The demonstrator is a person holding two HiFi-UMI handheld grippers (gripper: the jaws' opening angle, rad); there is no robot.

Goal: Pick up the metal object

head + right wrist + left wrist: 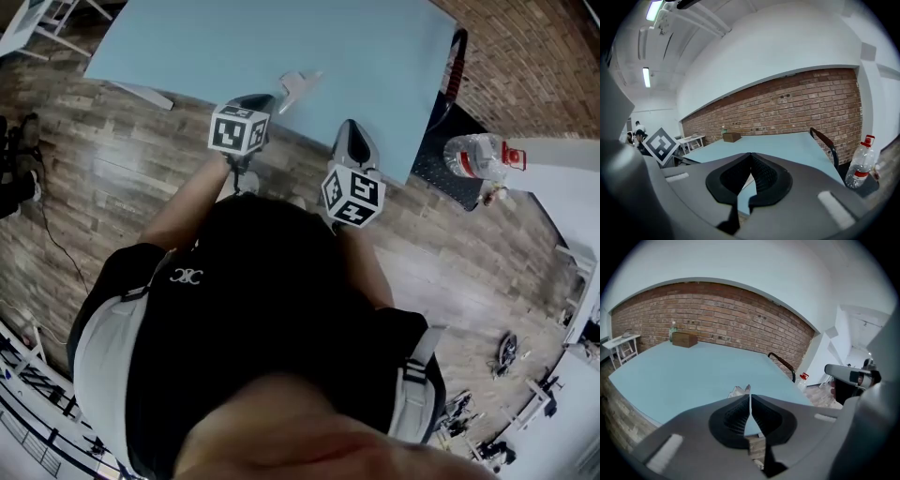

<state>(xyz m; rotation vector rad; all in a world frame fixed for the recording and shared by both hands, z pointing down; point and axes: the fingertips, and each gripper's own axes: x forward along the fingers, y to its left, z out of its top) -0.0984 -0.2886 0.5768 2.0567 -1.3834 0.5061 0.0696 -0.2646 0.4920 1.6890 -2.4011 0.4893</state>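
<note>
A small pale metal object [298, 86] lies on the light blue table [234, 47] near its front edge. It shows just past the jaw tips in the left gripper view as the metal object [738, 391]. My left gripper [260, 101] hovers at the table's edge a little short of it, jaws shut with nothing between them. My right gripper [351, 131] is to the right, over the same edge, also shut and empty. The object is hidden in the right gripper view.
A brown box [684, 339] sits at the table's far end by the brick wall. A black chair [454, 66] stands at the table's right side. A plastic bottle [480, 156] with a red cap stands on a black mat on the floor.
</note>
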